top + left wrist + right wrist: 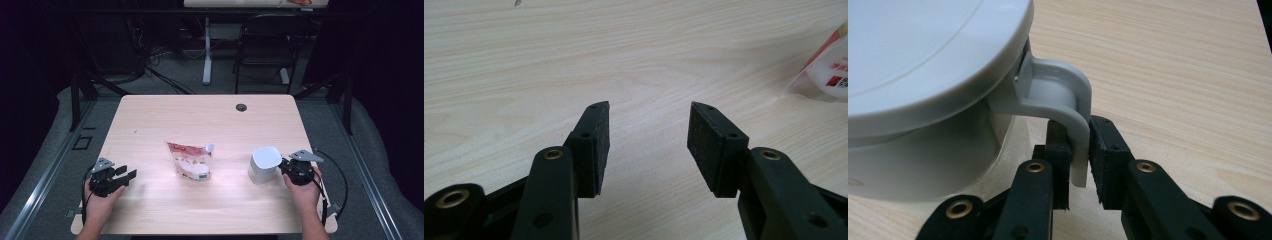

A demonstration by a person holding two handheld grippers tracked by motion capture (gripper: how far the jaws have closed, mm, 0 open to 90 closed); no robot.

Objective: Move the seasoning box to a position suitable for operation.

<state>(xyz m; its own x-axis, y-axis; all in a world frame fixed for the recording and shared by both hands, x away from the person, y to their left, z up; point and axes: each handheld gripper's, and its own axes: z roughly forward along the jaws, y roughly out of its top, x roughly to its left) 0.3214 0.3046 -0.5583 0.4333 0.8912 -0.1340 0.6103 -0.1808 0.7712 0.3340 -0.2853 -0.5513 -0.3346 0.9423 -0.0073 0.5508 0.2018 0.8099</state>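
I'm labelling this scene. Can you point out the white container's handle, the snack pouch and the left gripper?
handle (pixel 1079 125): right gripper view, its curved strap.
snack pouch (pixel 190 161): high view, front face.
left gripper (pixel 648 145): left gripper view, between its fingertips.

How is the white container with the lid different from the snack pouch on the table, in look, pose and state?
The white container is rigid, plain white and stands upright with its lid on; the snack pouch is soft, with red print, and leans. The right gripper pinches the container's handle; nothing touches the pouch. The container stands on the table's right, the pouch near its middle. Both rest on the same wooden table.
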